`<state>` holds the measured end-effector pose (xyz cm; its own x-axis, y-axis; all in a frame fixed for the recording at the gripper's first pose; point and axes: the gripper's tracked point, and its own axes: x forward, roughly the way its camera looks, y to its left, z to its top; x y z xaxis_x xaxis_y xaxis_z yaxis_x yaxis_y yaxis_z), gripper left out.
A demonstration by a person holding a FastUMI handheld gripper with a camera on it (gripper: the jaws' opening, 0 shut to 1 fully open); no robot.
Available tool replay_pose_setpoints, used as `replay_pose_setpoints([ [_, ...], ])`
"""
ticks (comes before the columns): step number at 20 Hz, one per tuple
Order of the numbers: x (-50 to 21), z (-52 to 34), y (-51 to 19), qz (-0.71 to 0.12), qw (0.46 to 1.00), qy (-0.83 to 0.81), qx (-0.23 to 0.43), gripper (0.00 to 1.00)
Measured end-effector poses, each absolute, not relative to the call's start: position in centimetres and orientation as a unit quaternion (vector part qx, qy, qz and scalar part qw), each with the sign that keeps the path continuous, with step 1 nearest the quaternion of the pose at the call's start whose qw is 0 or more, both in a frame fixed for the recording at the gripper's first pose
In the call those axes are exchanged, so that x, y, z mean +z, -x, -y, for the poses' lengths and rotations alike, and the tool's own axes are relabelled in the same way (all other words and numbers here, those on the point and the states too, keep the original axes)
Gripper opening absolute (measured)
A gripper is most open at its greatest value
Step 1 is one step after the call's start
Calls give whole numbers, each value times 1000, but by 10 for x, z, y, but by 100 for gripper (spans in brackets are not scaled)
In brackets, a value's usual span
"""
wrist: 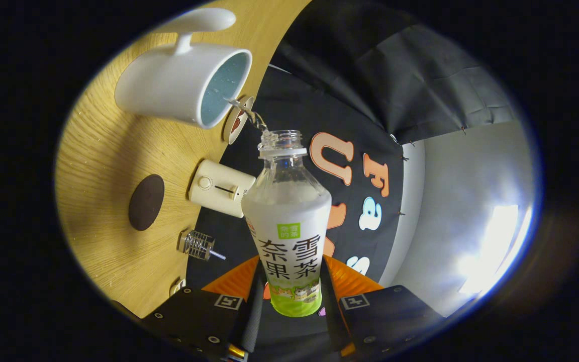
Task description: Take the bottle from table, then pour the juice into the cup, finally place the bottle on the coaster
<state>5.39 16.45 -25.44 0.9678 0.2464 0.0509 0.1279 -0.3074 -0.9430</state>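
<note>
My gripper (289,294) is shut on a clear bottle (288,221) with a white and green label, both fingers pressing its lower body. The view is rolled sideways, so the bottle is tipped over. Its open neck (282,142) points at a white mug (184,83) with a pale blue inside, standing on the wooden table (98,151). A thin stream of clear liquid (247,111) runs from the neck to the mug's rim. A dark round coaster (146,202) lies on the table beside the mug, nearer to the fingers.
A cream toaster (217,187) sits at the table's far edge beyond the coaster. A small metal wire holder (198,245) stands next to it. A small round disc (236,120) lies near the mug's mouth. Black cloth wall and a bright white panel lie behind.
</note>
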Motion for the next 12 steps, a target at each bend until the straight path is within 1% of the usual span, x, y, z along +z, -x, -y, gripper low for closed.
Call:
replay_pose_setpoints([
  [12,-248,-170,-56,138,554,819,56,56],
])
